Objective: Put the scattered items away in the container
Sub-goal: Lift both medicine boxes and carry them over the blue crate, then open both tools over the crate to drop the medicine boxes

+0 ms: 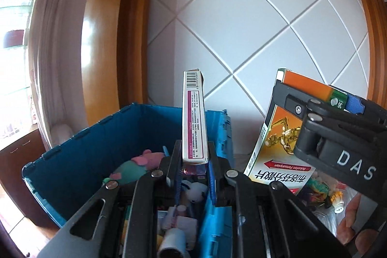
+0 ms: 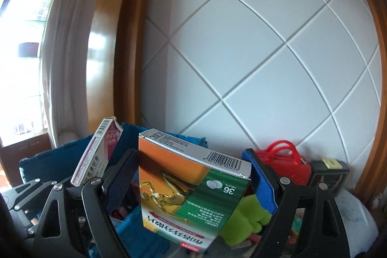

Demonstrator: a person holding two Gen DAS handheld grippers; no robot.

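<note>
Looking along our left gripper point(image 1: 193, 175), we see its jaws pinched tight on the narrow edge of a slim white-and-magenta medicine box point(image 1: 194, 117), which stands nearly upright with its barcode end at the top. Directly behind and below it sits the blue folding crate point(image 1: 79, 156), lid flaps open. Inside the crate lie a teal plush toy with pink patches point(image 1: 135, 168), a small white figure, and a white tube near the bottom of the frame, among other small things we cannot make out.

Our right gripper point(image 2: 191, 187) stands wide, and between its blue pads is an orange-and-green tablet box point(image 2: 191, 187) marked 36 tablets, barcode on its top edge. The box is upside down, its printing inverted, and tilted slightly. The left pad lies against the box's side; the right pad sits just beside the box's far corner, and we cannot tell for certain that it touches. In the left wrist view this same box point(image 1: 278, 137) appears to the right of the crate, with the right gripper point(image 1: 338, 127) around it.

Below the tablet box is a lime-green plush toy point(image 2: 244, 219). Further right, against the white panelled wall point(image 2: 254, 52), stand a red toy bag with a handle point(image 2: 283, 161) and a dark box point(image 2: 330, 173). A white curtain point(image 2: 60, 52) hangs at the left by the window.
</note>
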